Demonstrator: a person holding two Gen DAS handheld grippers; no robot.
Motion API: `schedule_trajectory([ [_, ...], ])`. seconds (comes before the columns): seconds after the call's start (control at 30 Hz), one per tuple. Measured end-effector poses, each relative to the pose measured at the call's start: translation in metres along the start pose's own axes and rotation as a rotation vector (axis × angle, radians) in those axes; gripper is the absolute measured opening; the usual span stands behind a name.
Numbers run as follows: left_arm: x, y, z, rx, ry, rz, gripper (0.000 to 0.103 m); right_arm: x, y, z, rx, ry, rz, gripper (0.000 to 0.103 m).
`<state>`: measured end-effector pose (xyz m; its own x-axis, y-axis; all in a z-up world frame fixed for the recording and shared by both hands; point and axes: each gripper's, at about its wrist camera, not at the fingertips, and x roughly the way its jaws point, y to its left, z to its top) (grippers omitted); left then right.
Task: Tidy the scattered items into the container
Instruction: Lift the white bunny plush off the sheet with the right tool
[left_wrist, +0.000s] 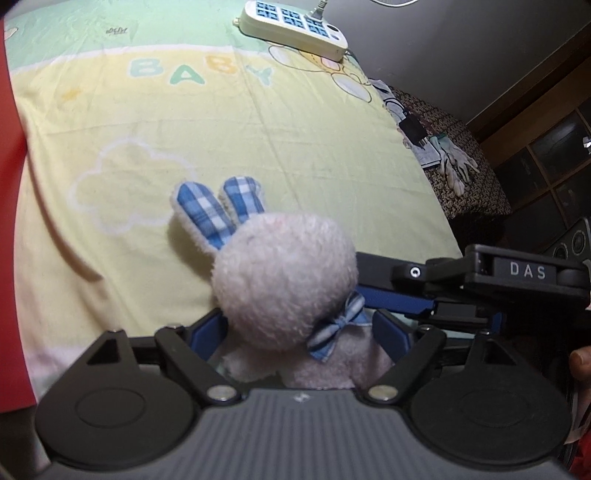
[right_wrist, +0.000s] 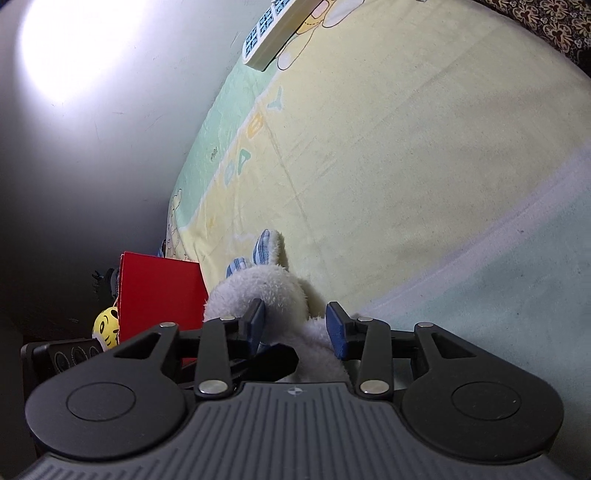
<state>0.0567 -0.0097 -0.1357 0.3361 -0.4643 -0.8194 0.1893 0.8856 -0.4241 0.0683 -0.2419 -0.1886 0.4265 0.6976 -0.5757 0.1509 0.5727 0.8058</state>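
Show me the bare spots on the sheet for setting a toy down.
Free: the wide yellow sheet between the plush bunny and the power strip. Crowded: beside the red box, where the bunny sits.

Home bedroom: "BABY" bedsheet (left_wrist: 221, 122)

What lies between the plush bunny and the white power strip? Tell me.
Nothing: in the left wrist view only bare bedsheet, printed with BABY, runs from the plush bunny to the power strip.
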Motion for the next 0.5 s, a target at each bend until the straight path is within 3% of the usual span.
schedule_trajectory([
  [0.2,0.003,-0.027,-0.009,0.128,0.006,0.022,0.085,-0.013,-0.007,-0.012,-0.004,-0.003,-0.022,0.039],
  [0.5,-0.010,-0.043,-0.025,0.235,0.007,0.011,0.085,-0.026,-0.005,-0.031,-0.008,0.010,-0.007,0.037],
])
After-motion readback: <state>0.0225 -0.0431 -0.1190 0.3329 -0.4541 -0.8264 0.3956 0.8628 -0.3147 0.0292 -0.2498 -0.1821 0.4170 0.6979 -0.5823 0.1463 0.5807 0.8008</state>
